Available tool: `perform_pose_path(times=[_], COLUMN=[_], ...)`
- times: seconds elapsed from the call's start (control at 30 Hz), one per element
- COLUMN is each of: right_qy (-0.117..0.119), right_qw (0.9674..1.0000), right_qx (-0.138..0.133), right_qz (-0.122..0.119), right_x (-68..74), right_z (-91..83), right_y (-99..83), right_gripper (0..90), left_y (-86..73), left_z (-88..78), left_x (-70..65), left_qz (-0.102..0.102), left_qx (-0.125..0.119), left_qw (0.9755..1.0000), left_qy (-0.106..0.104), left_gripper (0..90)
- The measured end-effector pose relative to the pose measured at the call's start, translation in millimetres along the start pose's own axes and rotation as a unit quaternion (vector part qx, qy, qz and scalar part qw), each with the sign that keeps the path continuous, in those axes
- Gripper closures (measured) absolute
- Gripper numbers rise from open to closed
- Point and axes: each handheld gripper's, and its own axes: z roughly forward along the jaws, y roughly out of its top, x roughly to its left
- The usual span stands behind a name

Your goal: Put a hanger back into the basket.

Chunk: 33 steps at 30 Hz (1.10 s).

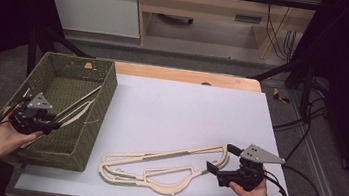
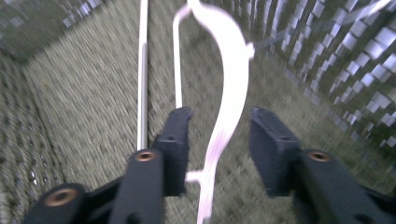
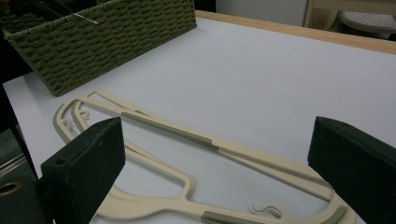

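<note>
A cream plastic hanger (image 1: 78, 104) (image 2: 233, 60) lies slanted inside the green woven basket (image 1: 107, 95) (image 2: 336, 56) at the table's left. My left gripper (image 1: 56, 125) (image 2: 223, 116) is down in the basket, and the hanger's arm runs between its jaws with a gap on each side, so it is open. Two more cream hangers (image 1: 164, 165) (image 3: 177, 133) with grey ribbed bars lie overlapped on the white tabletop (image 1: 186, 109). My right gripper (image 1: 222, 158) (image 3: 222, 154) hovers at their right end, jaws spread wide and holding nothing.
The basket (image 3: 107, 37) stands on the table's left edge, its near wall beside the hangers' left ends. A wooden strip (image 1: 185, 75) borders the table's far side. Beyond it are a cabinet and cables on the floor.
</note>
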Motion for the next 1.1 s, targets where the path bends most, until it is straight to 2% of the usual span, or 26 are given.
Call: perform_pose_path(times=[0.03,0.07,0.13,0.17,0.2,0.23,0.27,0.3,0.37,0.47,0.5,0.53,0.57,0.63,0.73,0.77,0.83,0.87,0.9,0.97,1.0,1.03,1.1], right_qy=[0.001,0.001,0.004,0.003,0.006,0.004,0.006,0.008,0.013,0.017,0.019,0.019,0.022,0.026,0.031,0.032,0.034,0.035,0.037,0.041,0.043,0.045,0.05], right_qw=[1.0,1.0,1.0,1.0,1.0,1.0,0.9999,0.9999,0.9998,0.9996,0.9995,0.9995,0.9995,0.9994,0.9994,0.9994,0.9993,0.9993,0.9992,0.999,0.9989,0.9988,0.9985], right_qx=[0.0,0.0,-0.002,-0.002,-0.002,-0.002,-0.002,-0.002,-0.001,0.002,0.004,0.004,0.005,0.004,0.002,0.002,0.0,0.0,-0.001,0.002,0.002,0.006,0.01], right_qz=[-0.001,-0.003,-0.003,-0.003,-0.006,-0.008,-0.009,-0.01,-0.017,-0.022,-0.025,-0.025,-0.024,-0.023,-0.017,-0.017,-0.016,-0.014,-0.013,-0.016,-0.017,-0.019,-0.023], right_x=[0.1,0.1,0.7,1.0,1.6,2.4,3.1,4.8,7.3,10.2,10.9,10.9,12.9,13.7,15.1,16.0,17.1,17.9,19.1,21.7,23.0,24.5,29.4], right_z=[-0.3,-0.4,-0.6,-0.5,-0.7,-0.2,-0.1,0.4,1.3,3.3,3.7,3.7,4.7,5.8,6.4,6.7,7.1,7.4,7.9,10.0,11.1,12.3,16.0], right_y=[0.1,0.3,0.8,1.0,1.3,1.7,2.1,2.6,3.4,4.1,4.3,4.3,4.9,5.3,6.1,6.5,7.1,7.5,7.8,8.5,8.6,8.6,8.6], right_gripper=[4.3,4.3,4.3,4.3,4.3,4.3,4.3,4.3,4.9,4.9,5.0,5.0,5.1,5.1,4.8,4.6,4.2,4.1,4.1,4.2,4.2,4.4,5.4], left_y=[1.8,2.8,5.2,5.2,8.3,9.6,11.7,13.3,17.7,24.0,25.4,25.4,28.7,30.3,30.7,30.5,30.1,29.6,29.4,29.7,29.8,29.8,30.5], left_z=[-8.0,-12.1,-21.1,-21.1,-29.4,-32.3,-36.4,-38.8,-45.1,-49.4,-50.0,-50.0,-50.3,-50.0,-46.0,-44.6,-40.6,-38.0,-34.9,-28.0,-24.4,-20.6,-15.1], left_x=[-1.7,-3.0,-4.9,-4.9,-12.6,-15.3,-21.1,-24.5,-36.4,-54.9,-59.5,-59.5,-72.7,-85.2,-103.3,-107.1,-116.5,-120.9,-124.8,-131.6,-134.3,-136.6,-140.8], left_qz=[-0.009,-0.013,-0.017,-0.017,-0.036,-0.039,-0.044,-0.044,-0.044,-0.047,-0.046,-0.046,-0.048,-0.047,-0.055,-0.057,-0.058,-0.061,-0.059,-0.058,-0.062,-0.067,-0.064], left_qx=[-0.03,-0.047,-0.069,-0.069,-0.117,-0.129,-0.153,-0.167,-0.201,-0.239,-0.245,-0.245,-0.264,-0.28,-0.302,-0.306,-0.305,-0.307,-0.305,-0.298,-0.298,-0.298,-0.292], left_qw=[0.9995,0.9988,0.9975,0.9975,0.9925,0.9909,0.9872,0.9849,0.9784,0.9694,0.9678,0.9678,0.9623,0.9573,0.9487,0.9473,0.9465,0.9452,0.9454,0.9478,0.9473,0.9459,0.9466], left_qy=[0.001,0.001,-0.002,-0.002,0.0,-0.002,-0.003,-0.005,-0.013,-0.032,-0.035,-0.035,-0.047,-0.054,-0.076,-0.077,-0.088,-0.093,-0.099,-0.097,-0.101,-0.11,-0.122], left_gripper=[52.7,49.3,41.7,38.3,34.1,30.9,28.3,25.1,19.9,11.6,10.8,9.6,8.1,7.6,7.6,7.4,7.1,6.6,6.6,6.5,6.6,6.5,6.0])
